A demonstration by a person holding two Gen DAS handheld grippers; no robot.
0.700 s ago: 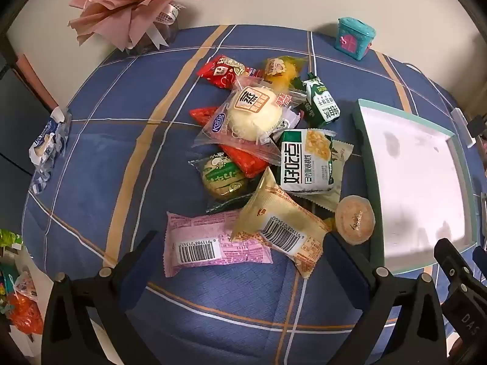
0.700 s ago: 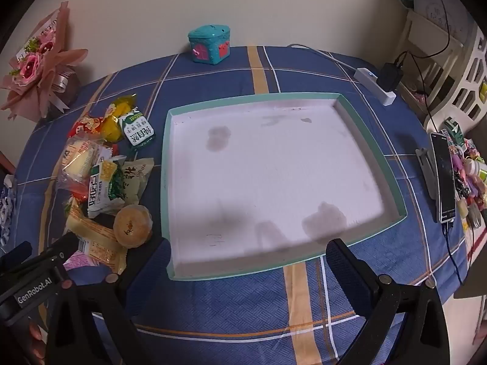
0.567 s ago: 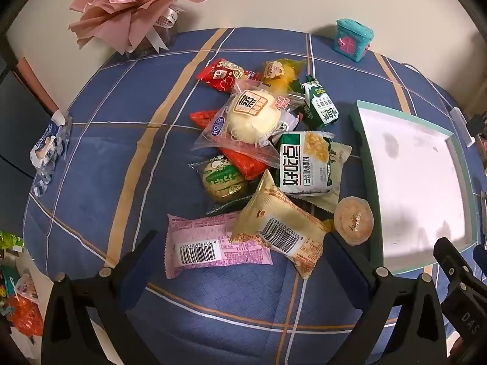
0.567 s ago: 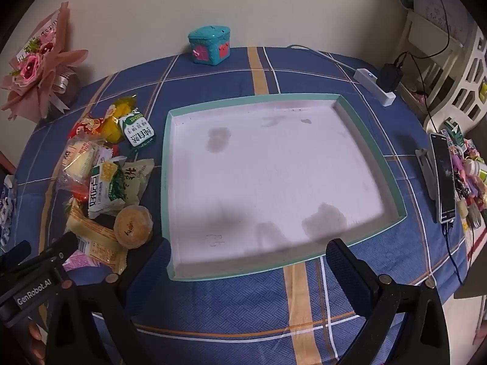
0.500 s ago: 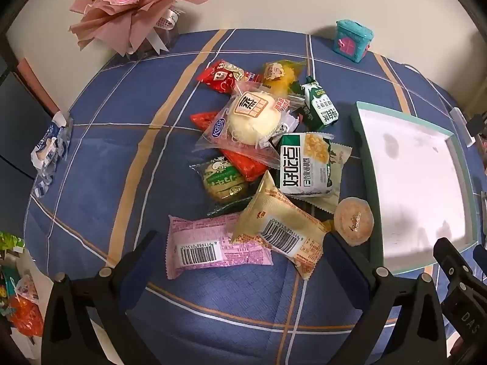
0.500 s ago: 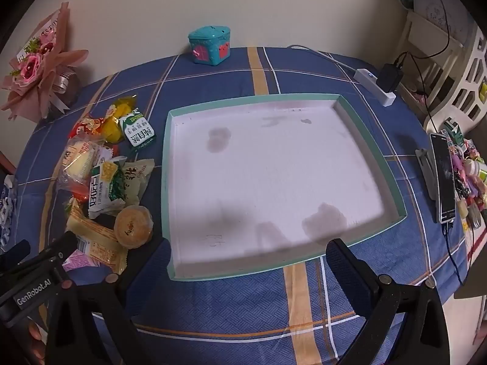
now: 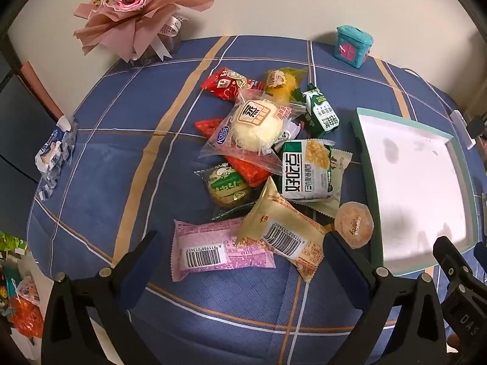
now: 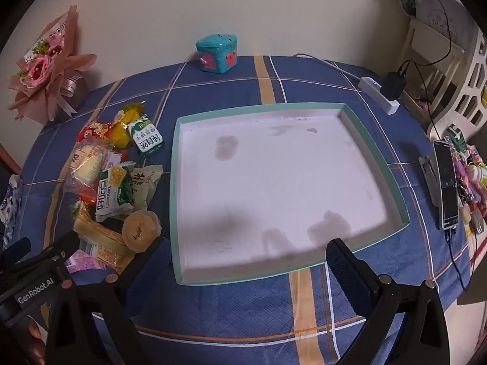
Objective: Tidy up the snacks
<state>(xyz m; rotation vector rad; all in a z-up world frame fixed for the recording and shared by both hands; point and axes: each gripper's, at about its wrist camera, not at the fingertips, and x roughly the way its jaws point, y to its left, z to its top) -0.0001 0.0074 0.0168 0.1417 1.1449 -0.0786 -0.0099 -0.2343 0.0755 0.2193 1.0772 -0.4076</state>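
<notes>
Plaid tablecloth (image 7: 100,164) holds snacks (image 7: 268,164) beside seemingly bare tray (image 8: 377,164); both grippers' fingers (image 7: 137,261) wide, empty.

Domestic room, lived-in home setting. Evidence: a surface (image 8: 304,319) covered by a blue plaid cloth, set against a plain cream wall. At 10 o'clock in the right wrist view, a pink-wrapped rose bouquet (image 8: 45,70); at 12 o'clock, a small teal trinket box (image 8: 216,53). At 2 o'clock, a white power strip (image 8: 379,94) with a black charger plugged in. At 3 o'clock, a phone (image 8: 446,182) beside small personal clutter. Packaged snacks (image 7: 274,164) lie heaped on the cloth beside a shallow teal-rimmed tray (image 8: 376,149).
</notes>
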